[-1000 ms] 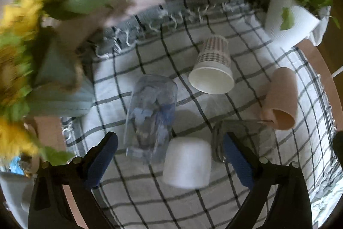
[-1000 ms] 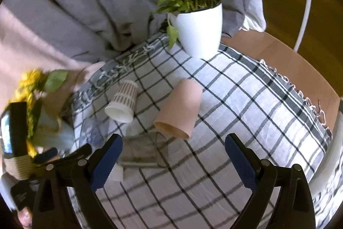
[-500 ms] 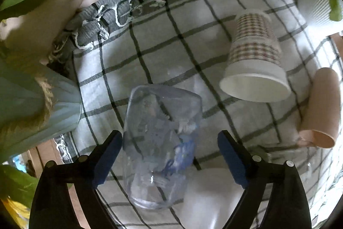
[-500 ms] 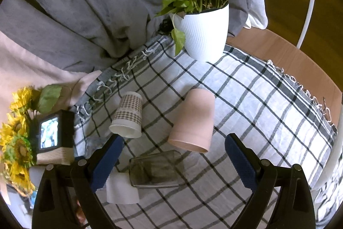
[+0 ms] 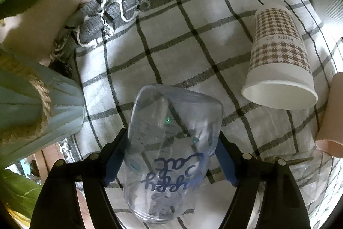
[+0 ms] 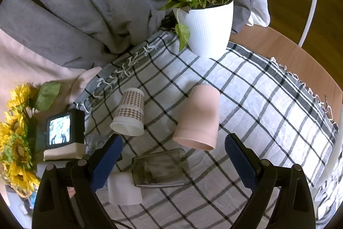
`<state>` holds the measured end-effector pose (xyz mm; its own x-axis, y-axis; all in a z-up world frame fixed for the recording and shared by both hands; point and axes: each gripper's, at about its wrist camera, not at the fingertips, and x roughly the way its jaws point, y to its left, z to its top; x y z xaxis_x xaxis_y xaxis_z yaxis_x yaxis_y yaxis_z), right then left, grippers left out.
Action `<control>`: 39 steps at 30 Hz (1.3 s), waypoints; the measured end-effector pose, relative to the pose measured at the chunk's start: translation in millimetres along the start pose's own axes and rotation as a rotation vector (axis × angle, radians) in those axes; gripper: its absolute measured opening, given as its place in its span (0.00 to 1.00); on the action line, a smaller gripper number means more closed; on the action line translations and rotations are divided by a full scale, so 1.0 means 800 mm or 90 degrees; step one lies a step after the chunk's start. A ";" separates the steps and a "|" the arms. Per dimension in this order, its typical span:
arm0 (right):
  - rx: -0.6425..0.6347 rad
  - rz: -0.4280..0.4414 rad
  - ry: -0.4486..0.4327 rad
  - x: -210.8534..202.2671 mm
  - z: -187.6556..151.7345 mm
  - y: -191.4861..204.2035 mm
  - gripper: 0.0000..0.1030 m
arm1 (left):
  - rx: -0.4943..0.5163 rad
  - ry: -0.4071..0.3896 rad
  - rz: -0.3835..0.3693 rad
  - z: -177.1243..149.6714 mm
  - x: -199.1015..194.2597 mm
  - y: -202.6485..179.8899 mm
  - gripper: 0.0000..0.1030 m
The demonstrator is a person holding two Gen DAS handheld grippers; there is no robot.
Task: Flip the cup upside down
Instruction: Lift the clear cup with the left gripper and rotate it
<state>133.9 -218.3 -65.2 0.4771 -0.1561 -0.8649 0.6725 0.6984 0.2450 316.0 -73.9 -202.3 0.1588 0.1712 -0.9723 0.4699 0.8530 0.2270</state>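
Left tongs: the left tongs [image 5: 172, 156] sit astride the clear cup [image 5: 171, 153], one blue pad [image 5: 114, 161] on each flank; the pads look pressed to the wall, so I take them as gripping it, though through clear plastic I can't be sure.

Right tongs: the right tongs [image 6: 173, 161] are spread wide with nothing between them, hovering above the cloth [image 6: 246, 100].

Cup position: the clear cup lies dead centre between the left pads, on its side over the checked cloth; whether it rests on the cloth or is just raised I cannot tell.

Long axis: it runs straight ahead along the left fingers, closed base pointing away from the tongs, open rim back toward the wrist. The lettering reads upside down from there.

Nearer hand: the left by far; from the right tongs only a sliver of the clear cup [image 6: 94, 141] shows, off beyond their left pad.

Neighbours: the checked paper cup [image 5: 280, 68] lies ahead and to the right of the left tongs, the pink cup [image 6: 198, 117] further right, both on their sides, mouths facing the tongs. A smoky glass [image 6: 159, 166] and a white cup [image 6: 124, 188] lie low between the right pads.

Coming move, my guess: tip the wrist up so the base rises and the rim ends down on the cloth.
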 end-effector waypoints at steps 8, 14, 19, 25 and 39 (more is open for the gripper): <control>-0.008 0.021 0.000 -0.006 0.000 -0.003 0.94 | 0.016 -0.063 0.010 -0.001 -0.077 -0.017 0.72; -0.004 0.038 -0.018 -0.023 0.005 -0.012 0.94 | -0.001 -0.139 -0.007 -0.014 -0.145 -0.008 0.71; -0.012 0.050 -0.039 -0.042 0.009 -0.018 0.94 | -0.017 -0.202 -0.023 -0.035 -0.199 0.000 0.71; -0.035 0.077 -0.067 -0.079 0.006 -0.031 0.94 | -0.024 -0.222 -0.049 -0.085 -0.232 -0.007 0.71; -0.152 0.101 -0.058 -0.137 -0.031 -0.094 0.94 | -0.085 -0.145 -0.199 -0.230 -0.231 -0.078 0.71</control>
<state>17.0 -236.5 0.6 0.6219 -0.0869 -0.7783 0.4384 0.8621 0.2541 97.6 -68.0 -46.9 0.2210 -0.2066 -0.9531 0.4114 0.9058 -0.1009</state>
